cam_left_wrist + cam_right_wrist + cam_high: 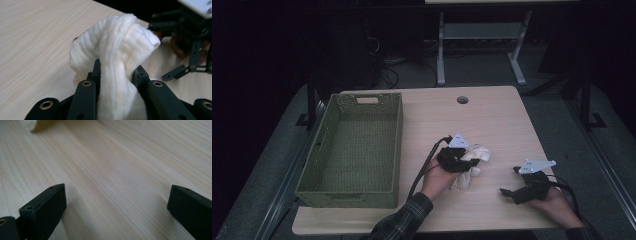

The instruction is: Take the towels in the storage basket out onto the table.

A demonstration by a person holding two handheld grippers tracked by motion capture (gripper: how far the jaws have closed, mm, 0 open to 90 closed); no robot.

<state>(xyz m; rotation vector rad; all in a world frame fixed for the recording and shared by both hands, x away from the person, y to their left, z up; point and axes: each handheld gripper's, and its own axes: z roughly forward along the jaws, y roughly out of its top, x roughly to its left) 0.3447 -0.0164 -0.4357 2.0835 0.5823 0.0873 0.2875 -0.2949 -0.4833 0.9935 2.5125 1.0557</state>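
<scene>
**Cloth pinched, basket waiting**

The table (pixel 492 115) carries a green woven basket (pixel 354 150) at nine o'clock, with nothing in it. Near the centre lies a bunched white cloth (pixel 117 50); the left gripper (pixel 116 75) has its jaws squeezed onto a thick fold. At four o'clock the right gripper (pixel 116 202) rests on bare wood, jaws wide, holding nothing. I'd worry the loose folds could trail and snag the basket rim, or slip free.

Light wooden table (pixel 492 120) with a round cable hole (pixel 462 100), empty green woven rectangular basket (pixel 354 150) on its left side, white metal desk frame (pixel 482 45) on grey floor behind
</scene>
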